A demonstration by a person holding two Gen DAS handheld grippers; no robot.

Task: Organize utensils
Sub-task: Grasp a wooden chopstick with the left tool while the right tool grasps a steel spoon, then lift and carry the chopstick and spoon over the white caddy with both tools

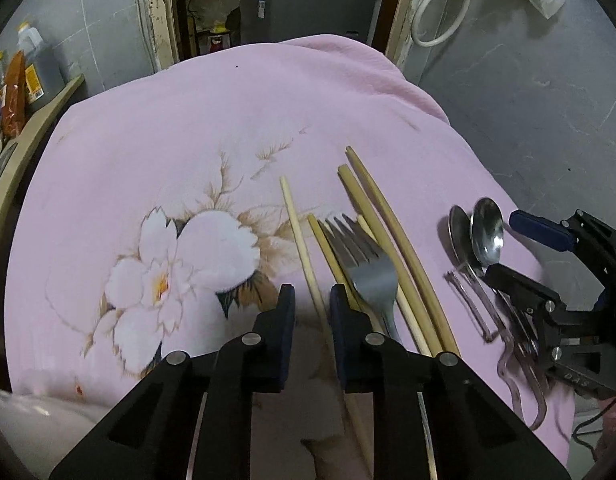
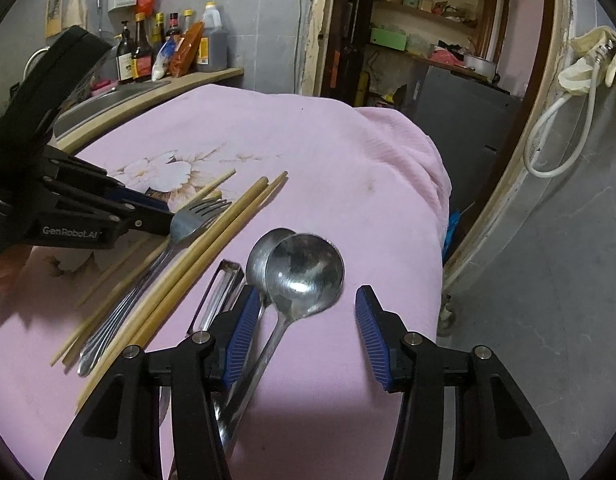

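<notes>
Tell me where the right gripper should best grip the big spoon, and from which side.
Grip the big spoon at its thin handle just below the bowl, coming from above with jaws across the handle. The bowl is wide and rounded, and a smaller spoon lies against its left side, so a lower handle grip probably separates them better.

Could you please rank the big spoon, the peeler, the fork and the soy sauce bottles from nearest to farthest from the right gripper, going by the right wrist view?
From the right gripper:
1. Big spoon, between its open fingers.
2. Peeler, just outside its left finger.
3. Fork, further left among the chopsticks.
4. Soy sauce bottles, on the far counter.
</notes>
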